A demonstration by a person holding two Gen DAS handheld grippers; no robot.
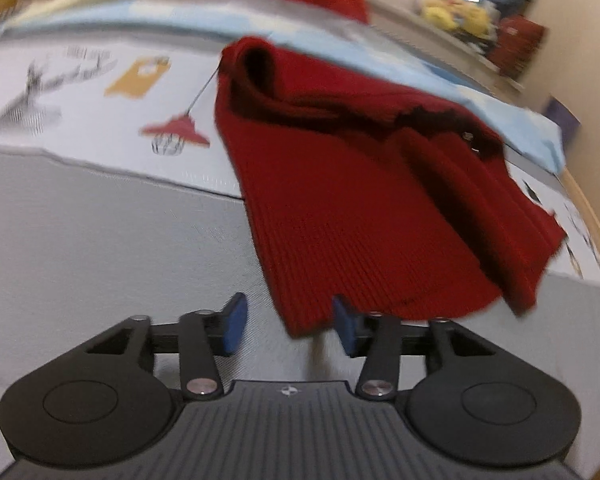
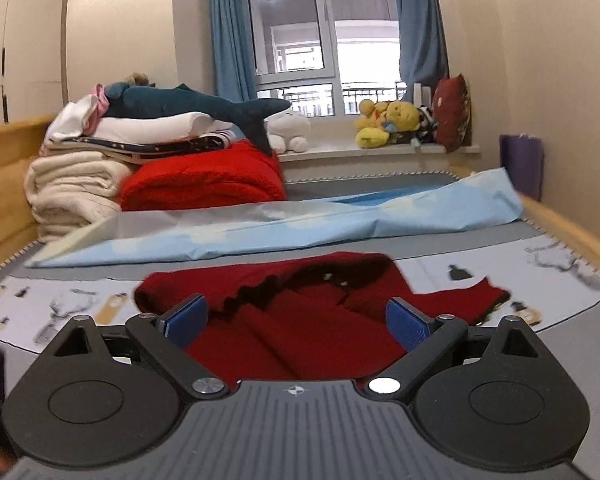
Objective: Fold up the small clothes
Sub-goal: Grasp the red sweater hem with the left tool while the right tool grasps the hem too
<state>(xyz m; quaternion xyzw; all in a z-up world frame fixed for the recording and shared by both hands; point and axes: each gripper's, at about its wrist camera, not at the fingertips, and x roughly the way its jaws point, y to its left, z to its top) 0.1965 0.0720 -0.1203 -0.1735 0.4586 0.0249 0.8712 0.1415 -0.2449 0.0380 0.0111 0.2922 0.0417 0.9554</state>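
Observation:
A dark red ribbed knit garment (image 1: 360,200) lies crumpled on a printed white sheet (image 1: 100,120) over the grey mattress, its collar with small buttons turned up. In the left wrist view its lower corner reaches in between the blue pads (image 1: 234,324) of my left gripper (image 1: 289,326). The jaws stand partly apart, with a gap on the left side, so they are not pressing the cloth. My right gripper (image 2: 298,322) hovers low over the same garment (image 2: 284,340) with its jaws wide apart and nothing held.
A light blue sheet (image 2: 300,228) lies crumpled behind the garment. A stack of folded white blankets (image 2: 72,188), a red blanket (image 2: 204,184) and a shark plush (image 2: 196,106) sit at the back left. Wooden bed rails (image 2: 572,232) run along both sides. Plush toys (image 2: 388,120) line the windowsill.

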